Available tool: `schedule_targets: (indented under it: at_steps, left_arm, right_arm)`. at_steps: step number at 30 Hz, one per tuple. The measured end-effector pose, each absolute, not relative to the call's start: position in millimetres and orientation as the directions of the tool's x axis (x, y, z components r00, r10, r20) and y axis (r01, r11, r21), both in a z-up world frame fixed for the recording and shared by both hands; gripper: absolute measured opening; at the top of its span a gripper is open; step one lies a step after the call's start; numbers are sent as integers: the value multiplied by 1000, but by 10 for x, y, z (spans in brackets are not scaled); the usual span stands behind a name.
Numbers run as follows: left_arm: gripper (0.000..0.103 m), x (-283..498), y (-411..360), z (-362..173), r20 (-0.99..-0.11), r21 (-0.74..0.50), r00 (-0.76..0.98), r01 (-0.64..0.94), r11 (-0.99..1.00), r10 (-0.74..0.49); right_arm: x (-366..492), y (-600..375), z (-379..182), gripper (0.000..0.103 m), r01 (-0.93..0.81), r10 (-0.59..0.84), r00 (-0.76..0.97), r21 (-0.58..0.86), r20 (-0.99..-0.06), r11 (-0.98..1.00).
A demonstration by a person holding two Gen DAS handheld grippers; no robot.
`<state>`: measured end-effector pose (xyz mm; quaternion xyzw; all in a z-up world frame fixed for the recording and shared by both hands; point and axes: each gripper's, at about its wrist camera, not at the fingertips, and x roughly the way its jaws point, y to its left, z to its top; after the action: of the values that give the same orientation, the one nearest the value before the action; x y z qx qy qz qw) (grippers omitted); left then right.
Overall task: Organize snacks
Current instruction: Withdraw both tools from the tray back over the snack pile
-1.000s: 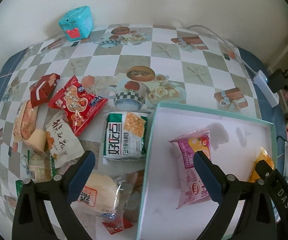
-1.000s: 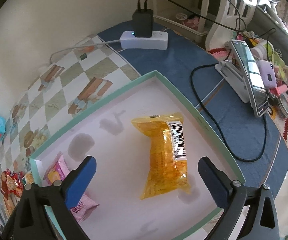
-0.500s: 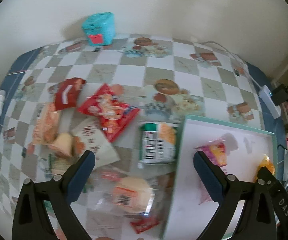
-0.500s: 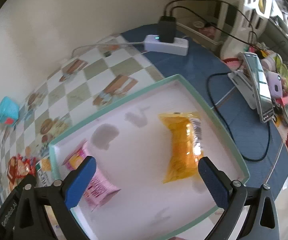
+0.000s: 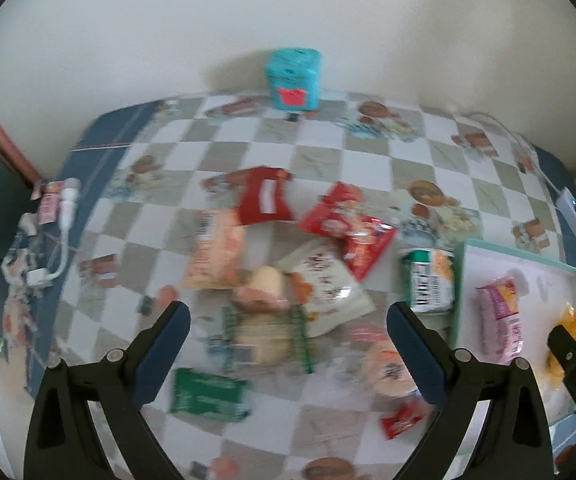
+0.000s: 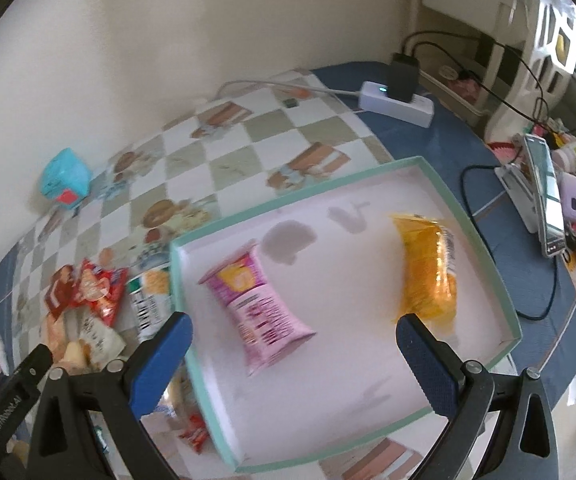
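Clearly blurred, left wrist view: left gripper with dark blue pads spread wide, holding nothing, hovering over a loose heap of snack packets on the checked, picture-printed tablecloth. Directly between the pads: clear-wrapped pale biscuit pack with green edging, partly under a white crinkly pouch with brown print. Farther off: dark red folded packet, bright red foil bag, peach-coloured bread-like packet. Nearer the lens: flat green packet. Off to the right: green-and-white cracker packet just beside the mint-rimmed shallow white box. Against the wall: turquoise tin with a red label.

Right wrist view: right gripper likewise spread wide and empty, above the same mint-rimmed box. Inside, well apart: pink pillow packet and orange-yellow film bag. Beyond the box: white power strip with a black plug on the blue cloth.

Handling, as a judgement: all light, soft, air-puffed film packs, slippery and easily crushed, with brittle contents. Best pinched across a narrow middle or at a crimped end seam, gently. Topmost white pouch probably easiest to lift first; biscuit pack beneath likely to drag its neighbours.
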<state>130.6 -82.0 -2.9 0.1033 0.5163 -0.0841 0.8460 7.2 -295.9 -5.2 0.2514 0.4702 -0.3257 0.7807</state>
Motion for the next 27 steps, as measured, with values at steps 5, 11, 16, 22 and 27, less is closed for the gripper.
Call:
schedule_targets:
  at_steps: [5,11,16,22,27]
  left_arm:
    - [99,1259,-458,37,-880,84,475,197,977,-20]
    - [99,1213,-45,48,-877,47,481,126,991,-19]
    - [99,1221,329,-5,-881,20,473,46,999,-4]
    - [99,1262,672,-186,-903,-2,429,-42,999,16]
    - [99,1289,734,-317,-920,-8,391,-68,998,19]
  right_arm:
    - [127,-2712,-19,103,694,-225,386,120,-895,710]
    - [245,-2367,-63,103,617,-173,398,123,-901,777]
    - [347,-2107,-132,103,559,-140,393,115,-909,821]
    - [462,-1847,-263,103,485,-73,378,131,-923,864]
    - [503,-1780,-407,103,469,-52,332,117,-942,875]
